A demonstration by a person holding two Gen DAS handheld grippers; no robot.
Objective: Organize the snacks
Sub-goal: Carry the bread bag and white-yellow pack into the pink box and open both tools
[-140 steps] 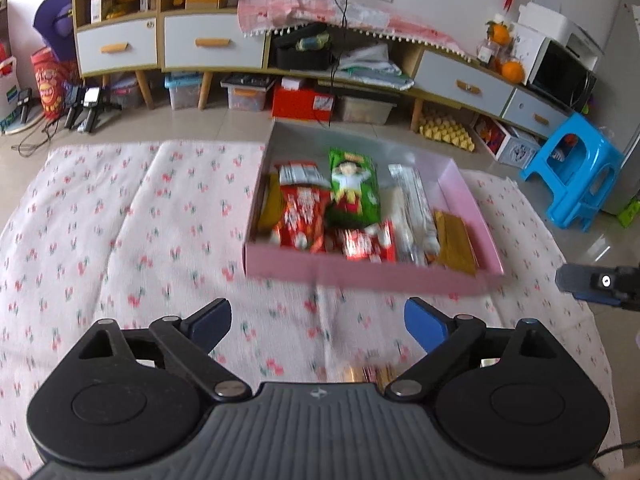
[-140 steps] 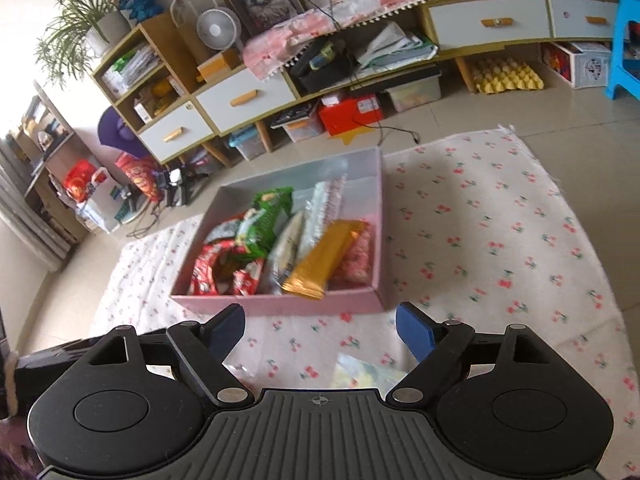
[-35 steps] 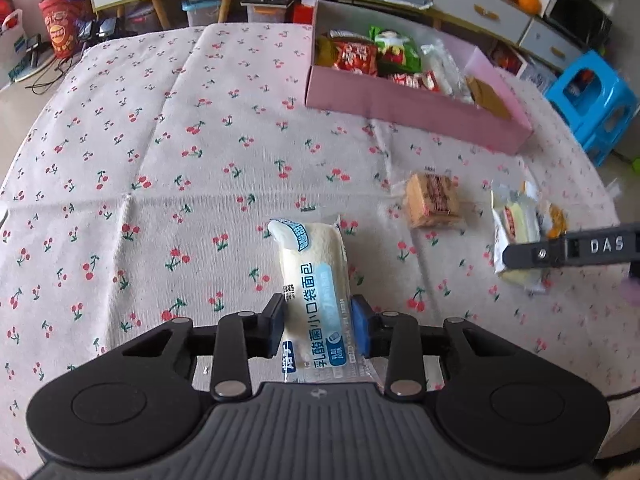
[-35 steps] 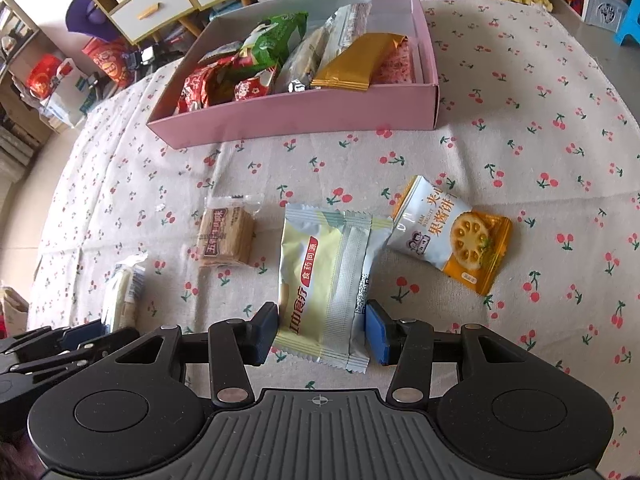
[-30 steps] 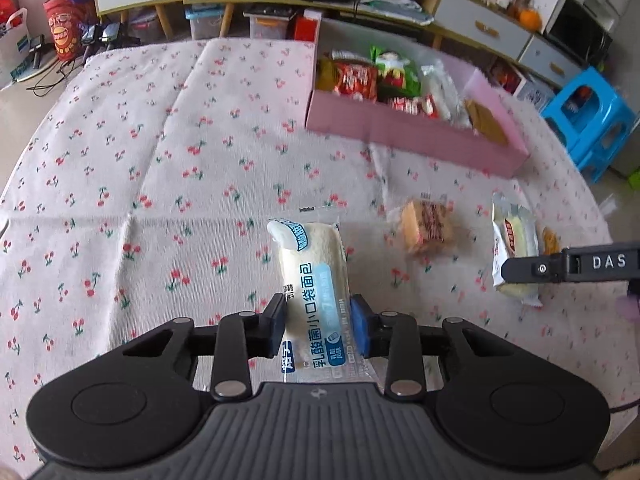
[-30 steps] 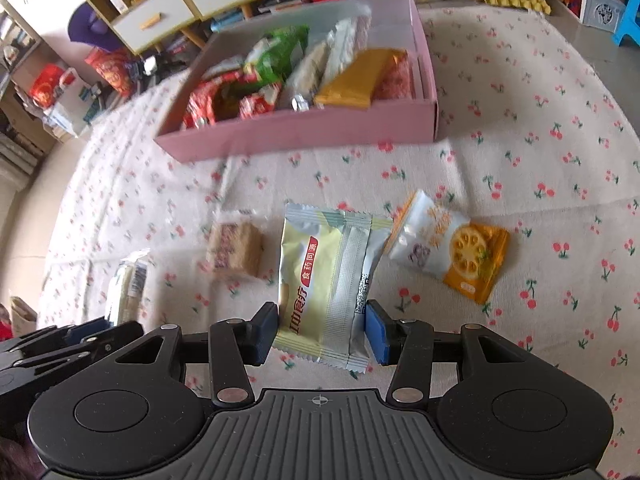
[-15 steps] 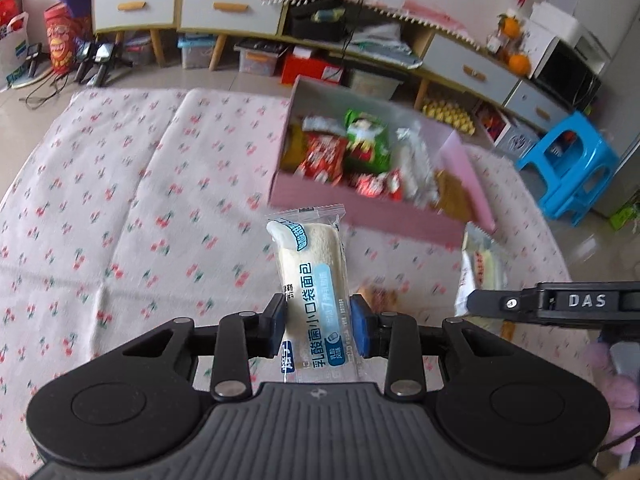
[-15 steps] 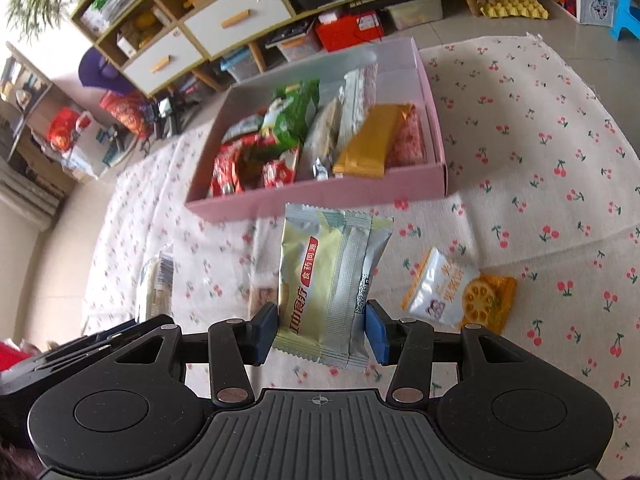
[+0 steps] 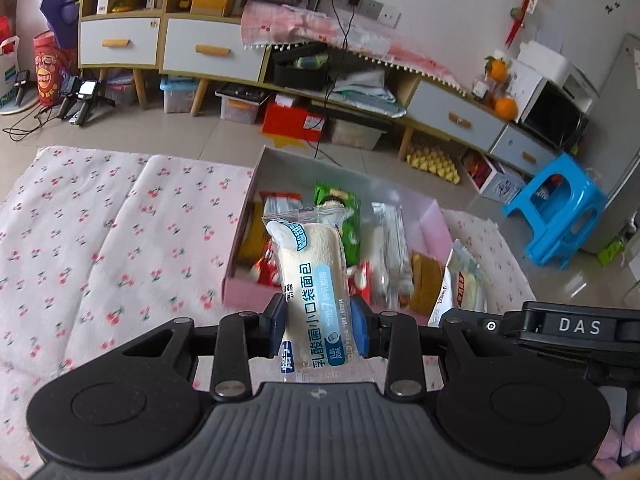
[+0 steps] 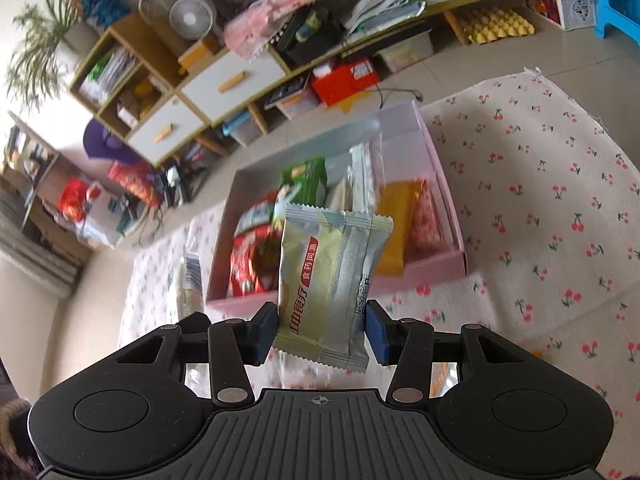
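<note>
Left wrist view. The left gripper (image 9: 319, 330) has its jaws clenched on the lower end of a white bread packet (image 9: 312, 280), which stands nearly upright and clear of the cherry-print cloth (image 9: 100, 240) on the tabletop. The pink box (image 9: 248, 294) lies beyond it, toward the far edge of the cloth, already crowded with snacks in a row. The right gripper's body enters at the right, bearing its own packet close to the box's near right corner.

Risks seen here: the grip is low on a soft, slippery wrapper, so the tall free end may flop or slide out on a quick tilt. Both tools converge on one box; judged from their nearness, they may collide over it.

Right wrist view. The right gripper (image 10: 322, 330) grasps a pale green-and-silver packet (image 10: 330, 280) by its lower sides, held aloft in front of the box (image 10: 440, 268). Inside, a green bag (image 10: 304, 182), red wrappers (image 10: 246, 264) and a gold packet (image 10: 398, 216) leave little bare floor.

Risks seen here: a packet released on top of the others may ride over the low near wall and fall back on the cloth. Pushing down to seat it may crush what lies beneath or shift the light box. The view is blurred, so exact gaps cannot be told.
</note>
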